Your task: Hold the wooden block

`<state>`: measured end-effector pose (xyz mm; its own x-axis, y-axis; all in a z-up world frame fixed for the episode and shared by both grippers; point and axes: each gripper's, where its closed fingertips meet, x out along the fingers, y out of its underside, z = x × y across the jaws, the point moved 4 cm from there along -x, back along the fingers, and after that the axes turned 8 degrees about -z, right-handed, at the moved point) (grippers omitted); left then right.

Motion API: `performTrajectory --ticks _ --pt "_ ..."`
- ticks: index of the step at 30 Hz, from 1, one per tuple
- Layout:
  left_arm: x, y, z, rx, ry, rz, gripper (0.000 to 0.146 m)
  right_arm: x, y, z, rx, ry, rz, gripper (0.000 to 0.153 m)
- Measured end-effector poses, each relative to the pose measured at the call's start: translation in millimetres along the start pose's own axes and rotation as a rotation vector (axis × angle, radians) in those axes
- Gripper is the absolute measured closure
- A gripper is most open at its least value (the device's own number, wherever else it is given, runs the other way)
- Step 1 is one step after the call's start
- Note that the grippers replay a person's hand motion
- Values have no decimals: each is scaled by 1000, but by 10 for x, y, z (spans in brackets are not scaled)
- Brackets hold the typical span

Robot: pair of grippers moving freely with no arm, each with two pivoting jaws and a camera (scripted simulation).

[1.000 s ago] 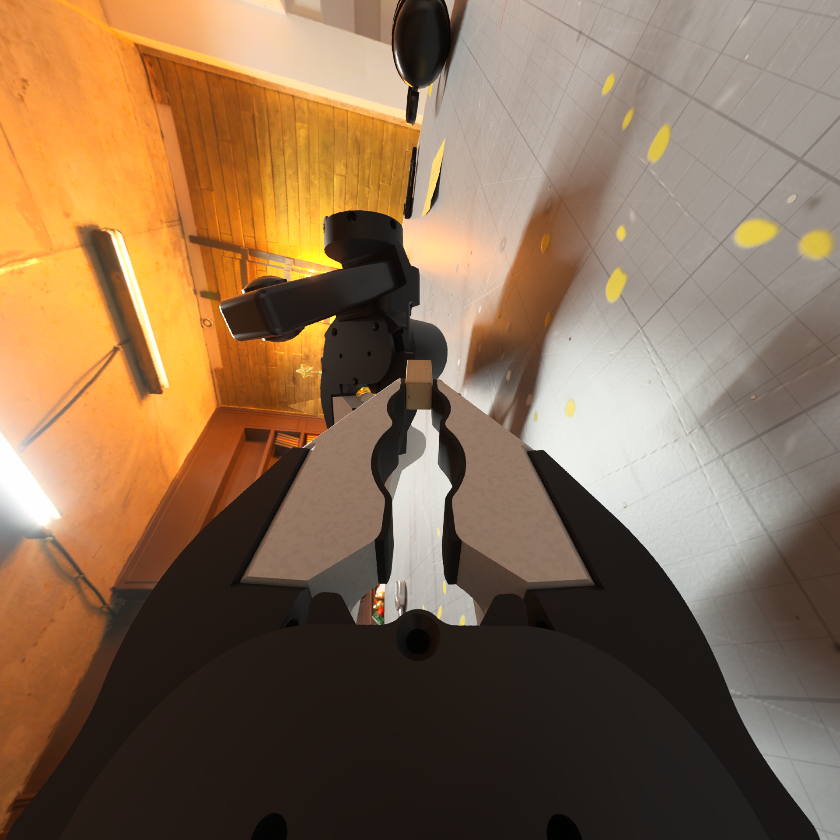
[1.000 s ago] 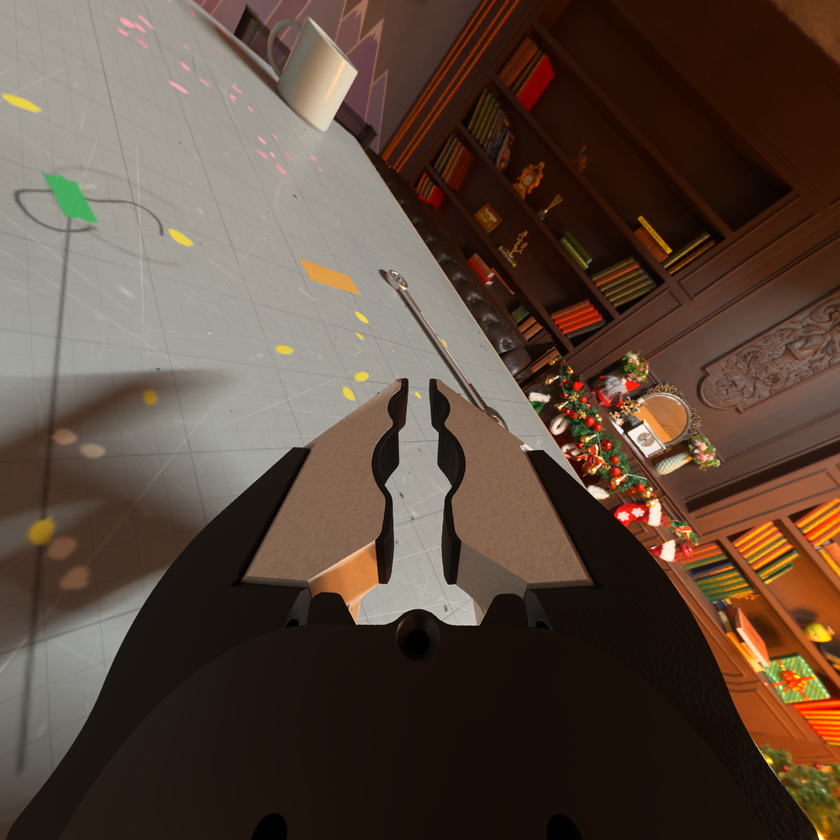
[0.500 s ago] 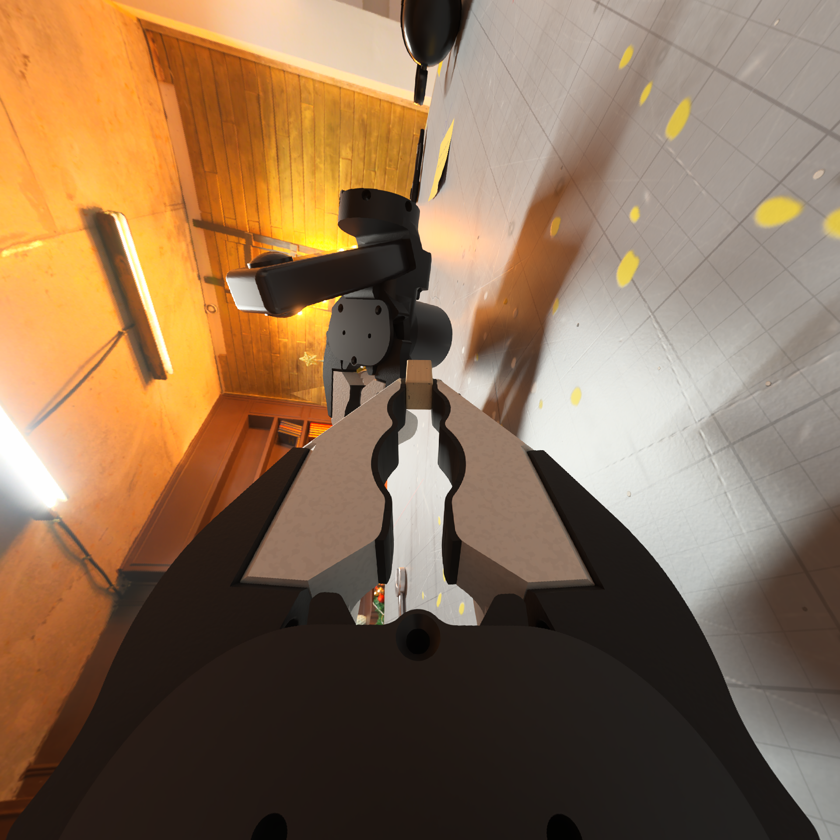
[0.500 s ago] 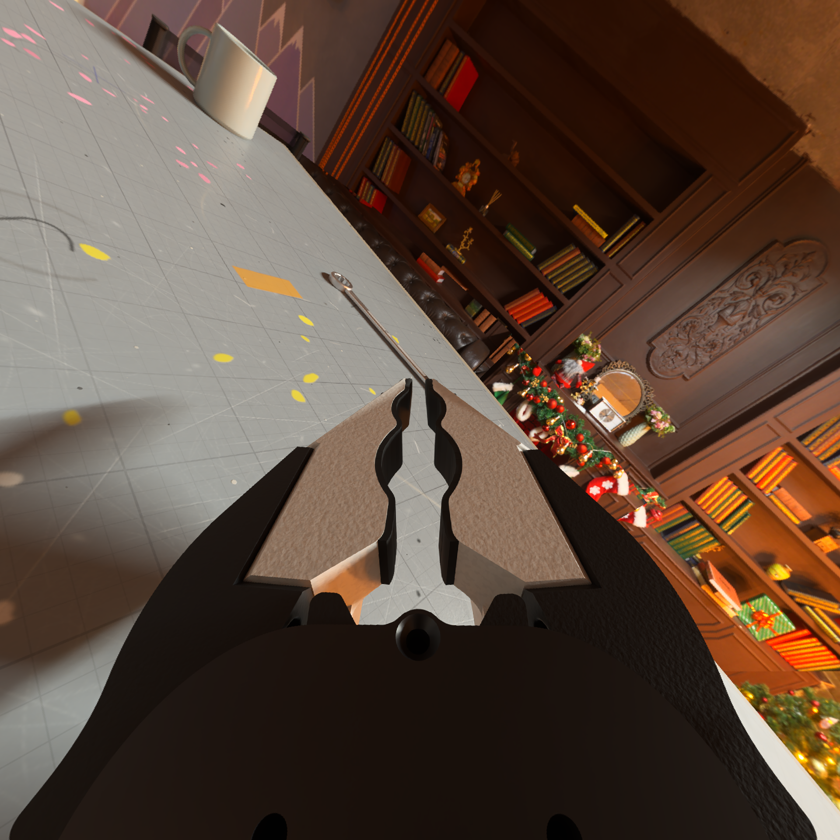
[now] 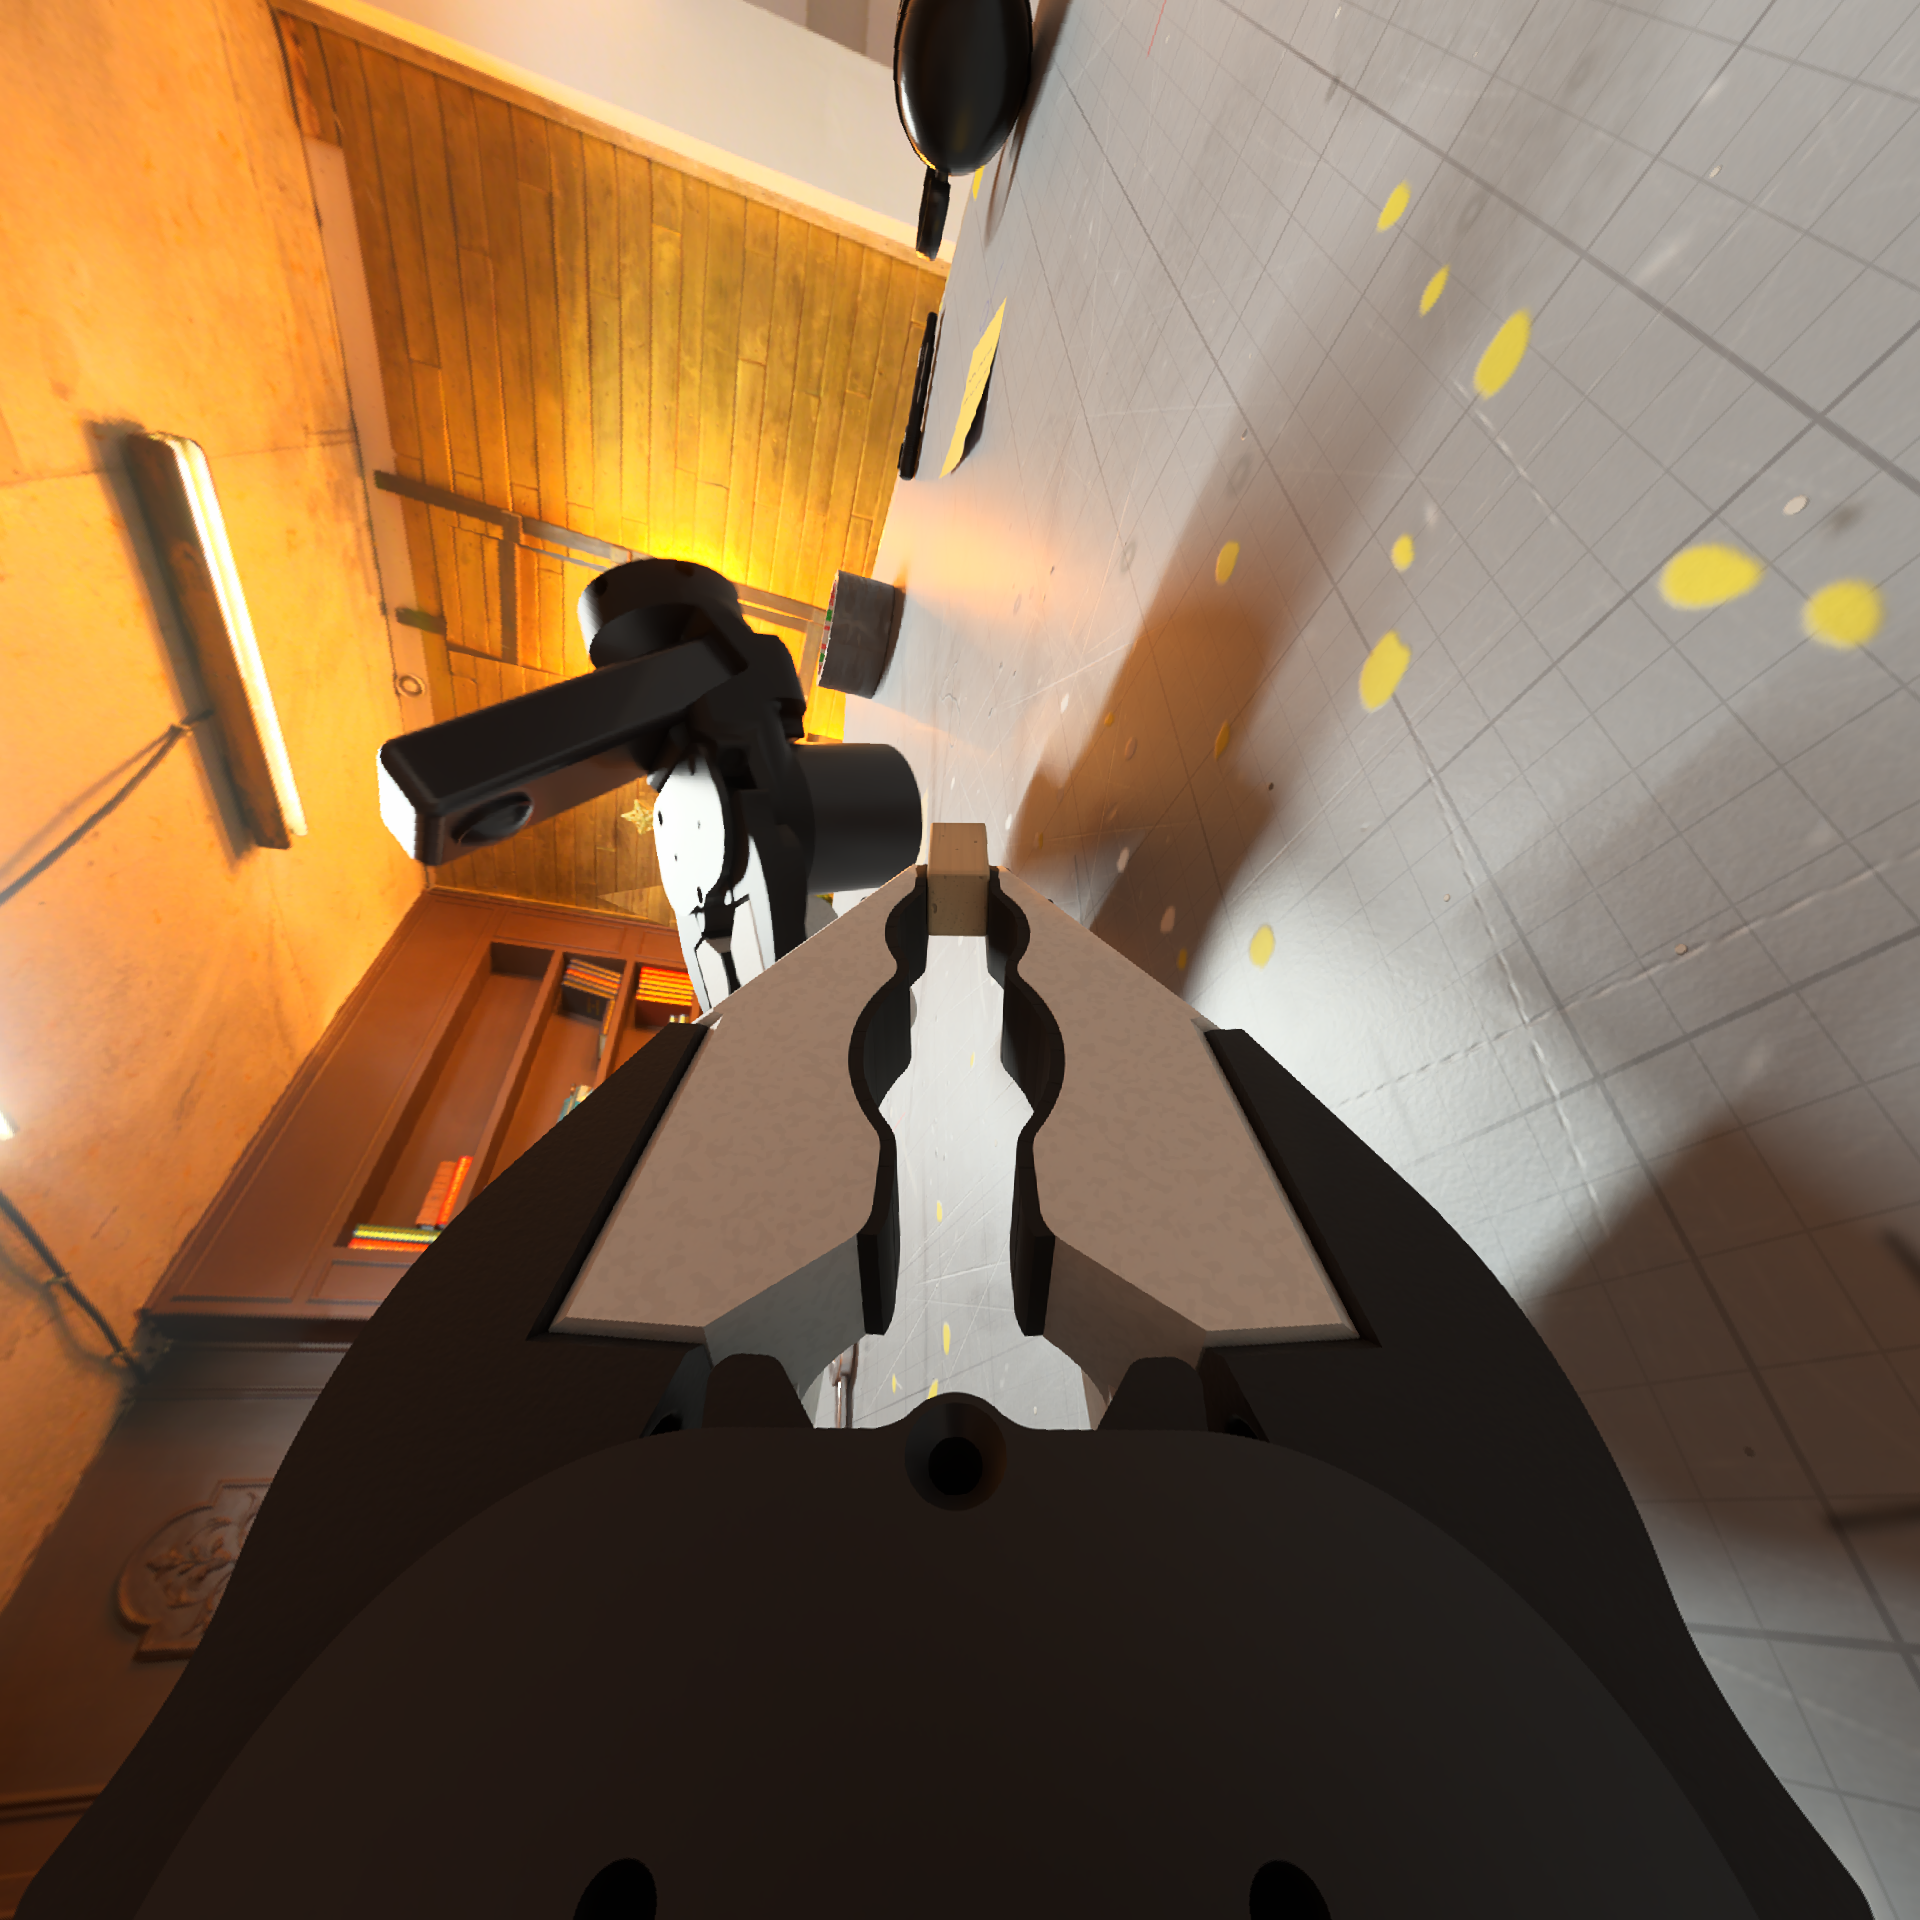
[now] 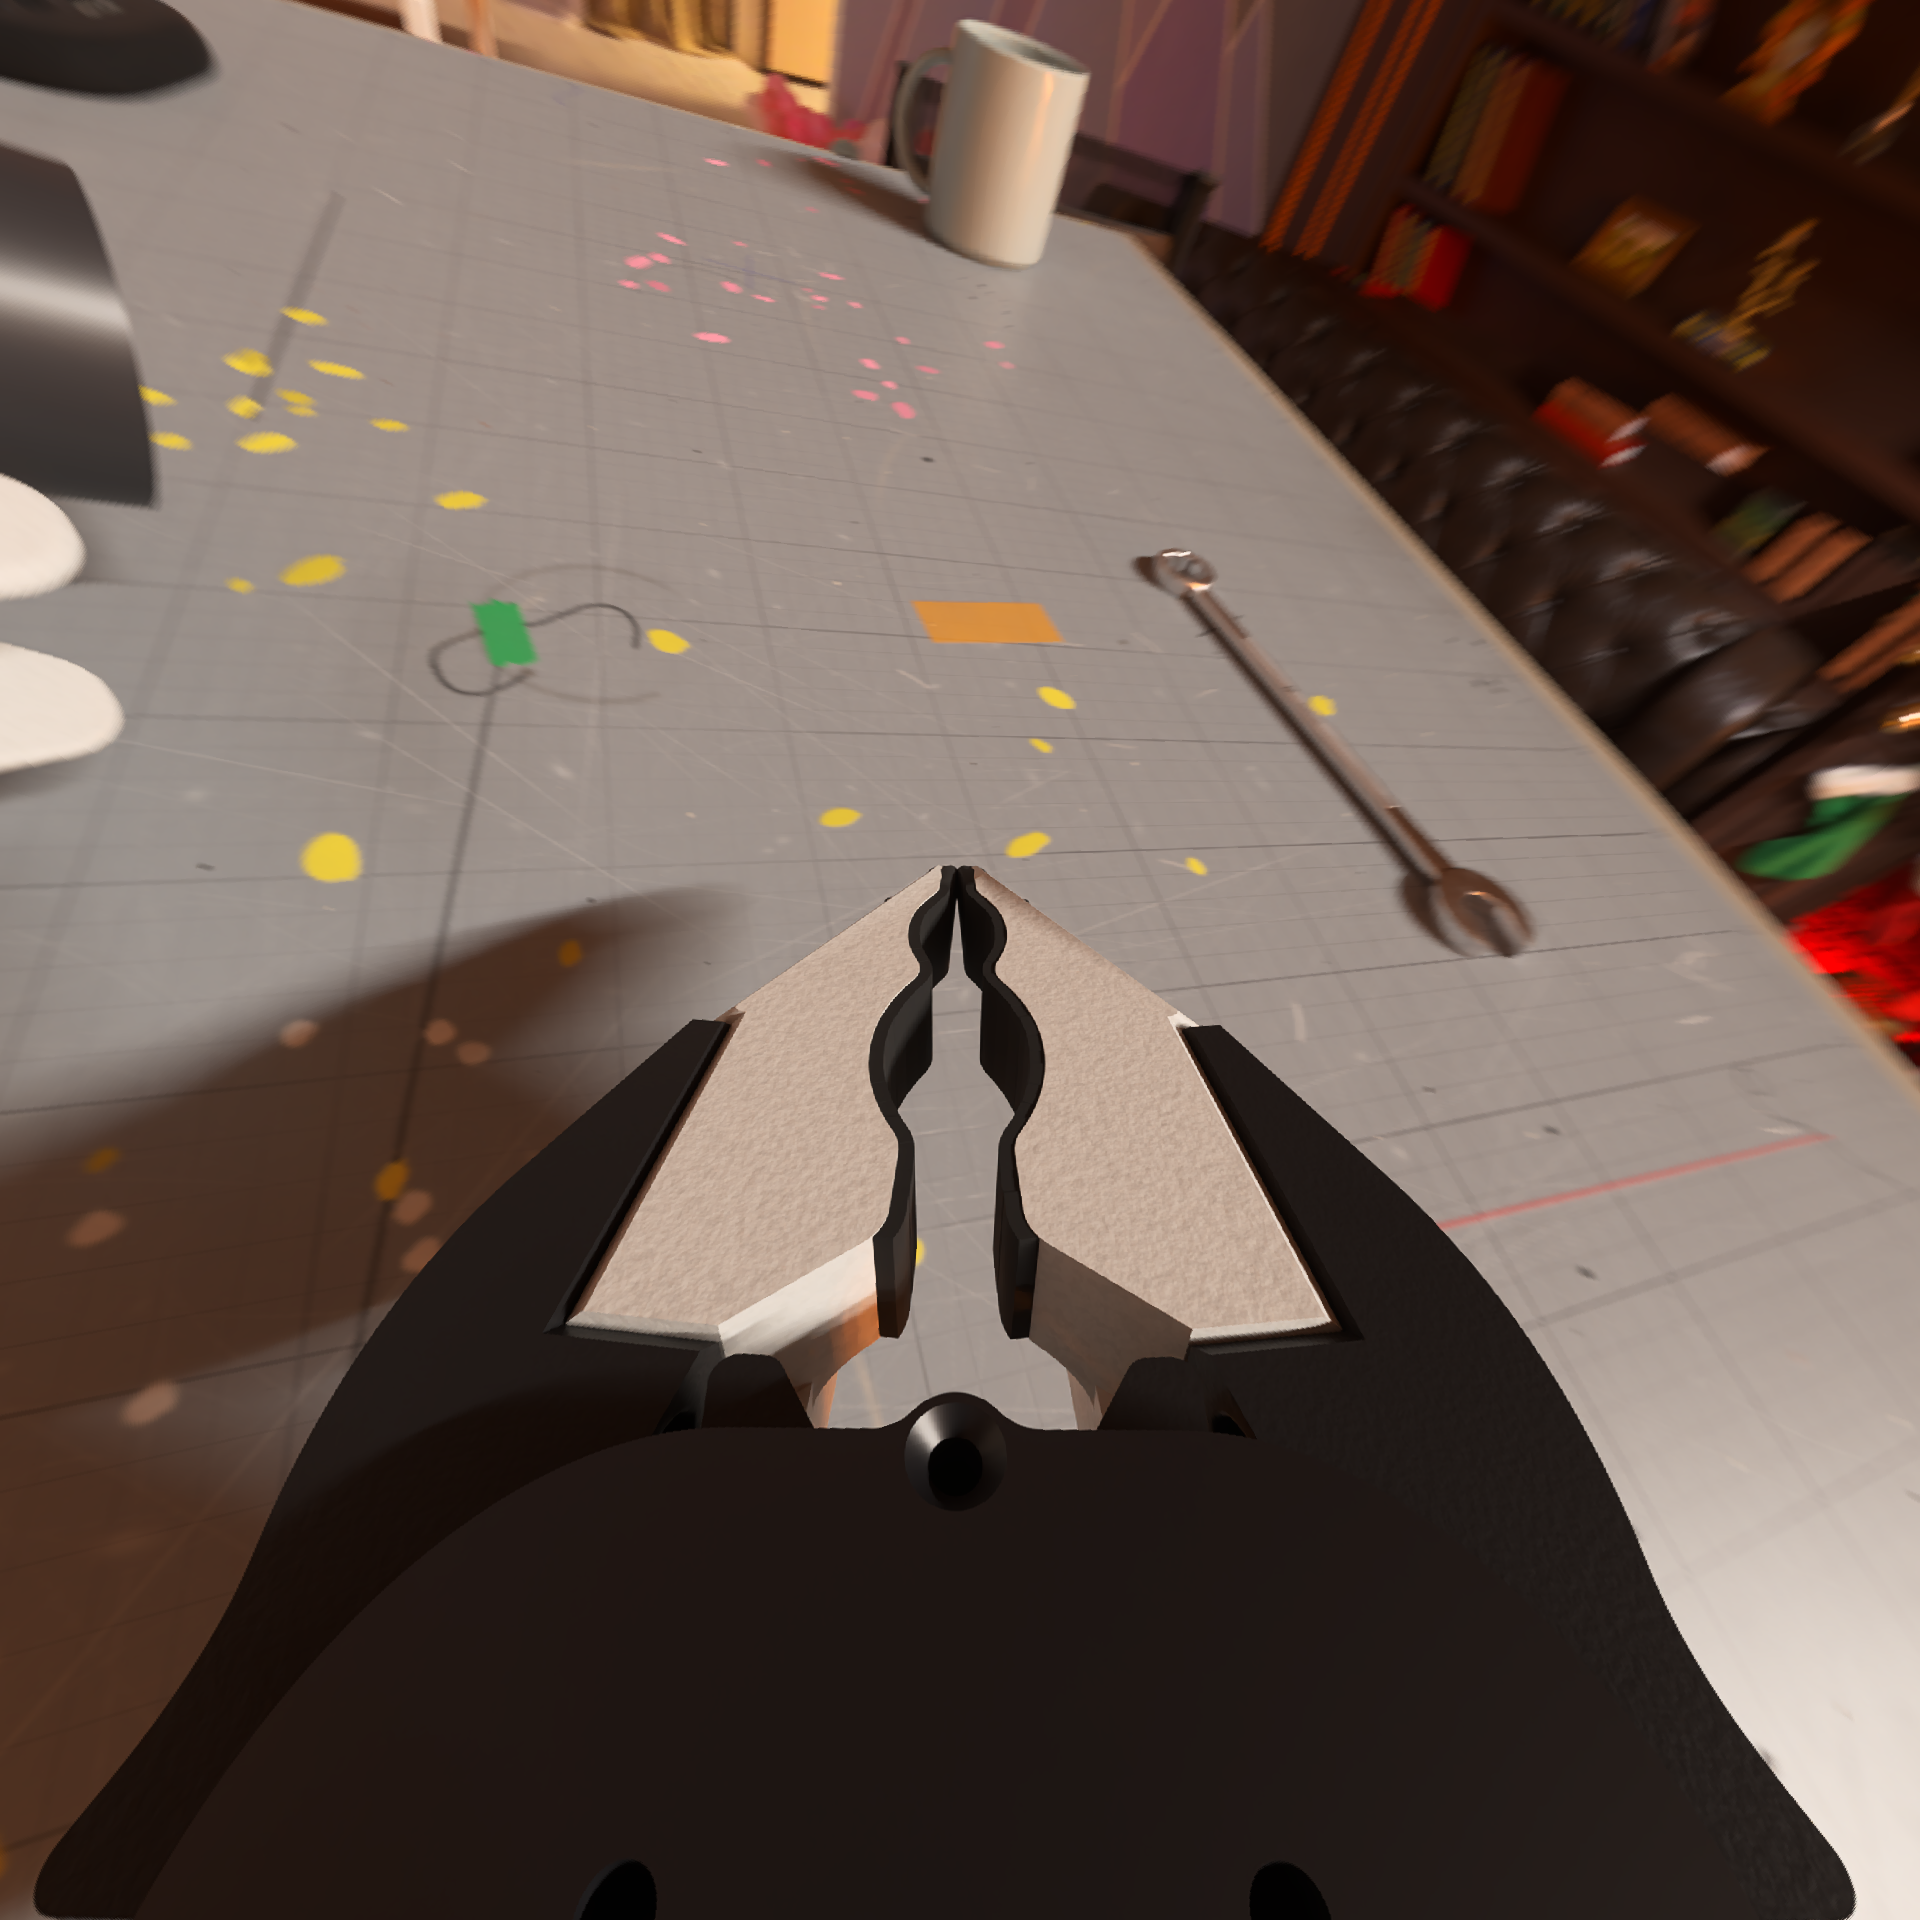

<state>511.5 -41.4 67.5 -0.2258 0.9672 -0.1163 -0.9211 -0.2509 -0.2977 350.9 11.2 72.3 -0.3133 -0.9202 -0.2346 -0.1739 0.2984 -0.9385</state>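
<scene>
The small pale wooden block (image 5: 957,891) sits between the tips of my left gripper (image 5: 957,906), which is shut on it and holds it off the grey gridded table (image 5: 1455,935). The table stands on edge at the right of the left wrist view. My right gripper (image 6: 956,875) is shut and empty, its tips touching, low over the table (image 6: 727,468). The right gripper's black body (image 5: 727,717) shows in the left wrist view, just beyond and left of the block and apart from it.
A white mug (image 6: 1003,145) stands at the table's far edge and a steel wrench (image 6: 1330,748) lies to the right. A black pan (image 5: 961,83), a yellow note (image 5: 971,384) and a dark cylinder (image 5: 857,644) are farther off. Dark and white shapes (image 6: 42,540) fill the left edge.
My right gripper's jaws have gone from slightly apart to fully shut, and it has turned so the table lies level ahead. My left gripper still holds the block.
</scene>
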Motion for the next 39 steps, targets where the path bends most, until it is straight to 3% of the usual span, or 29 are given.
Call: performTrajectory --ticks 5,10,24,35,39 --pt "-15 -21 -26 1 9 -6 137 162 52 72 89 -135 123 147" --pt "-23 -44 -49 9 18 -10 137 327 107 71 63 -154 268 137" --pt "-35 -43 -70 -2 31 -2 137 411 117 22 50 -242 506 138" --pt "-35 -35 -83 -8 42 4 137 470 98 64 7 -236 500 138" --pt "-42 -33 -79 -7 40 6 137 458 99 37 15 -232 480 153"
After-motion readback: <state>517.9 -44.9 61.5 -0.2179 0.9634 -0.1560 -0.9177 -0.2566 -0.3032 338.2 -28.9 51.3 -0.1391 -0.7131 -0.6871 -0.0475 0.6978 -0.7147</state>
